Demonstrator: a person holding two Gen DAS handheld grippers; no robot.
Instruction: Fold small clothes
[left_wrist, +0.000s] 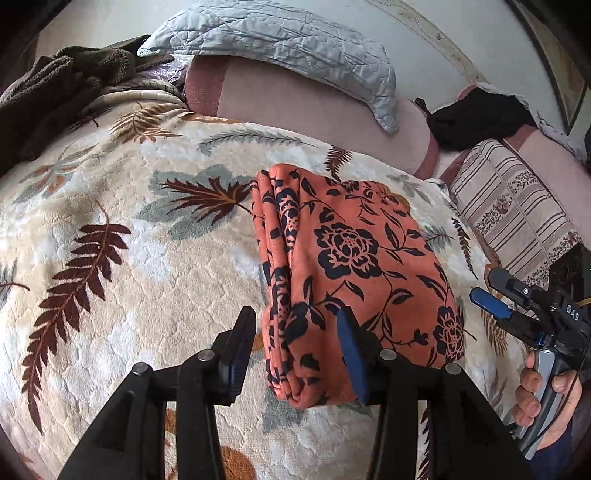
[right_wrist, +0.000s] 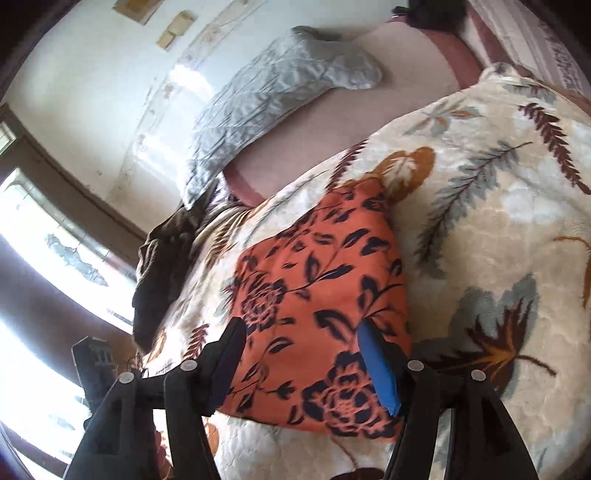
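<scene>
Leaf-print blanket (left_wrist: 129, 258) covers bed; grey quilted pillow (left_wrist: 280, 48) far, brown fleece (left_wrist: 62, 85) far left, striped cushion (left_wrist: 517, 206) right.

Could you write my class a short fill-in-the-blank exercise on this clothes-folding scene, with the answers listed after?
1. The folded garment is orange with a dark ____ print.
2. It lies on a cream blanket patterned with ____.
3. Neither the left gripper nor the right gripper holds the garment; both stand ____.
4. The quilted pillow behind is pale ____.

Missing words: floral; leaves; open; blue
</scene>
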